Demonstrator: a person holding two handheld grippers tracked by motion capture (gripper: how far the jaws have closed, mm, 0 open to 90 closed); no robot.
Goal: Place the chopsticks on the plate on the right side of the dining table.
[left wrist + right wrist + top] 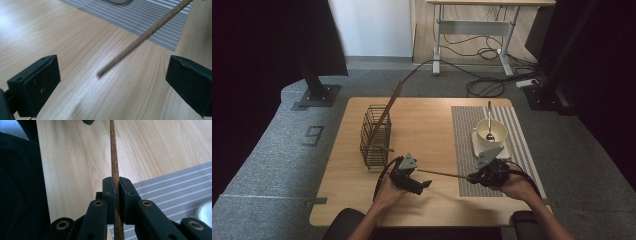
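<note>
A thin wooden stick hangs level above the table's front, between my two grippers. My right gripper is shut on one end of it; in the right gripper view the pads press on the stick from both sides. My left gripper points toward the stick's free end. In the left gripper view its jaws stand wide open, and the blurred stick tip hovers between them without touching either pad.
A black wire basket stands at the table's left with a long wooden stick leaning out of it. On the striped grey placemat at the right, a white bowl with a spoon sits on a white plate.
</note>
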